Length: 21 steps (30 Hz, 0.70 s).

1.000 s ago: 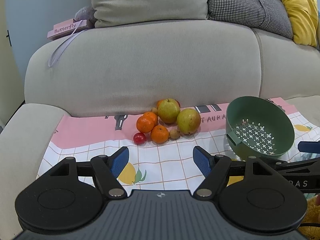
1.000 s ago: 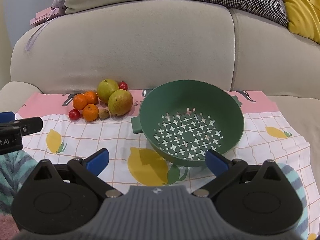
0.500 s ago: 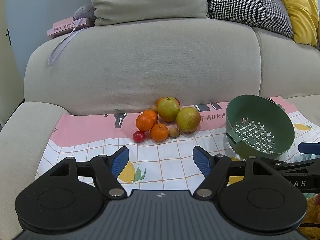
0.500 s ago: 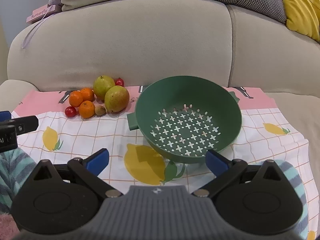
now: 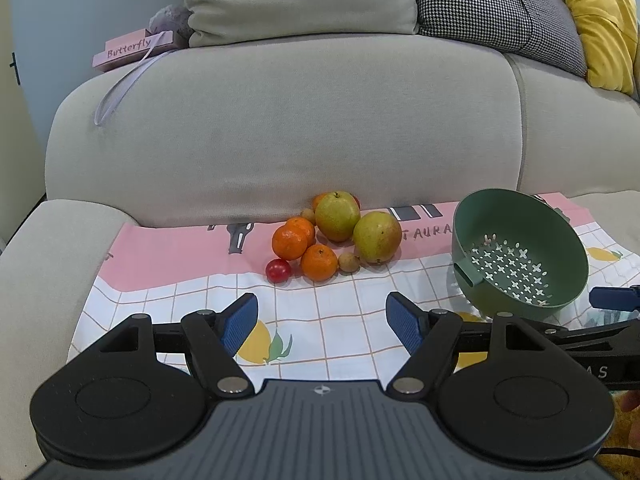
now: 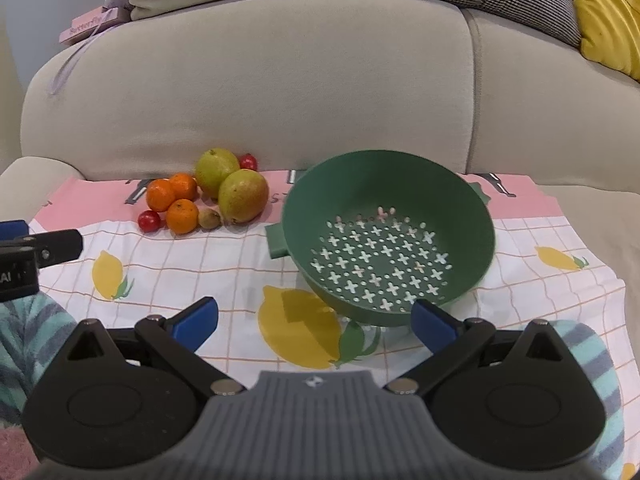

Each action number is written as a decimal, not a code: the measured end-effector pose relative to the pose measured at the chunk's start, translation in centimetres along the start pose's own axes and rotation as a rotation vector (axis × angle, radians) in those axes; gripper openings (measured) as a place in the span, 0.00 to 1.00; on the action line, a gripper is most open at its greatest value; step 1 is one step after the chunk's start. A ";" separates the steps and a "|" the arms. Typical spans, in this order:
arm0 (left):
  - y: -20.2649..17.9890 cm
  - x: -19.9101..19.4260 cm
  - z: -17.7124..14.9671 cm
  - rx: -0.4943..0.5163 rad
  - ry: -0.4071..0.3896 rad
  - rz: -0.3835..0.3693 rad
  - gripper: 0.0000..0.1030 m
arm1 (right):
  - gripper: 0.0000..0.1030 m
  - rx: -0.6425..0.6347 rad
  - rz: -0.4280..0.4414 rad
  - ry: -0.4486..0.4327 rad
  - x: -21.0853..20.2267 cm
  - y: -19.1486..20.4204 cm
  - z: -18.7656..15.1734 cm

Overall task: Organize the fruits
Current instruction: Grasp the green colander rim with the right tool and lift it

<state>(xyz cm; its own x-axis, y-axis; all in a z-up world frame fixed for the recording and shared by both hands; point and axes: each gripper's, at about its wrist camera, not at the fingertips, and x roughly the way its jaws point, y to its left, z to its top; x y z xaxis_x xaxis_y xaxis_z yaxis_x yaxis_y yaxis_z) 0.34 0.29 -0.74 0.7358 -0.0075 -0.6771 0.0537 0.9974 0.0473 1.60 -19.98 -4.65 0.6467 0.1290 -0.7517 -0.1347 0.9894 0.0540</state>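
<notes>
A pile of fruit lies on a lemon-print cloth (image 5: 340, 320) against the sofa back: two green-yellow pears (image 5: 377, 237) (image 6: 243, 195), three oranges (image 5: 319, 263) (image 6: 182, 216), a red cherry tomato (image 5: 278, 270) (image 6: 149, 221) and small brown fruits (image 5: 349, 261). An empty green colander (image 5: 520, 256) (image 6: 390, 236) sits tilted to the right of the pile. My left gripper (image 5: 322, 322) is open and empty, short of the fruit. My right gripper (image 6: 316, 324) is open and empty, just before the colander's near rim.
The beige sofa back (image 5: 280, 120) rises right behind the fruit. A pink "Butterfly" box (image 5: 132, 50) rests on top of it, with grey, houndstooth and yellow cushions (image 5: 600, 20). A teal striped fabric (image 6: 24, 332) lies at the cloth's front.
Both grippers have drifted slightly; in the right wrist view the colander and fruit sit a little higher and nearer. Both stay open and empty.
</notes>
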 end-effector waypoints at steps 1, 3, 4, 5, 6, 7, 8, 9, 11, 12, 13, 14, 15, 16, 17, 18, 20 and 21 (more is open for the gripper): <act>0.1 0.0 0.1 -0.001 0.004 0.004 0.83 | 0.96 -0.014 0.010 0.007 0.1 0.3 0.2; 0.4 0.1 0.3 0.002 0.006 0.006 0.83 | 0.96 -0.036 0.034 -0.015 -0.1 0.7 0.2; 0.6 0.1 0.4 0.006 0.008 0.004 0.83 | 0.96 -0.046 0.053 -0.032 -0.3 0.8 0.2; 0.7 0.1 0.5 0.008 0.010 0.004 0.83 | 0.96 -0.054 0.070 -0.047 -0.4 1.0 0.2; 0.8 0.1 0.7 0.015 0.013 0.008 0.83 | 0.96 -0.062 0.083 -0.060 -0.5 1.2 0.2; 0.9 0.1 0.8 0.020 0.013 0.014 0.83 | 0.96 -0.071 0.093 -0.071 -0.5 1.4 0.3; 1.0 0.2 0.9 0.029 0.011 0.025 0.83 | 0.96 -0.079 0.099 -0.079 -0.4 1.5 0.3; 1.1 0.2 0.9 0.035 0.011 0.029 0.83 | 0.96 -0.086 0.106 -0.085 -0.4 1.7 0.4; 1.3 0.3 1.1 0.045 0.010 0.031 0.83 | 0.95 -0.097 0.119 -0.091 0.0 2.0 0.5; 1.4 0.4 1.2 0.047 0.008 0.025 0.83 | 0.95 -0.104 0.125 -0.089 0.2 2.1 0.6; 1.6 0.4 1.2 0.047 0.006 0.013 0.83 | 0.91 -0.110 0.129 -0.088 0.4 2.3 0.6; 1.7 0.5 1.3 0.047 0.006 0.001 0.82 | 0.87 -0.118 0.136 -0.084 0.7 2.5 0.7; 1.8 0.7 1.3 0.046 0.008 -0.013 0.80 | 0.87 -0.124 0.140 -0.079 0.9 2.6 0.7; 2.0 0.9 1.3 0.044 0.011 -0.021 0.80 | 0.86 -0.130 0.141 -0.076 1.1 2.8 0.8; 2.1 1.1 1.4 0.044 0.012 -0.025 0.80 | 0.84 -0.137 0.144 -0.075 1.3 2.9 0.8; 2.2 1.3 1.4 0.044 0.015 -0.029 0.80 | 0.83 -0.147 0.149 -0.077 1.5 3.0 0.8; 2.5 1.9 1.5 0.046 0.023 -0.038 0.77 | 0.81 -0.173 0.158 -0.088 1.8 3.2 0.9; 2.6 2.0 1.6 0.048 0.027 -0.041 0.76 | 0.81 -0.184 0.160 -0.098 1.9 3.3 0.9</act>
<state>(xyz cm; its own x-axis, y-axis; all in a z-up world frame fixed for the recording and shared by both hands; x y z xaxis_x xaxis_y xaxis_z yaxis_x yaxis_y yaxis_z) 3.03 2.77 -0.84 0.7140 -0.0459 -0.6987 0.1164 0.9917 0.0538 3.11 -16.39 -5.30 0.6744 0.2975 -0.6758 -0.3698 0.9283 0.0396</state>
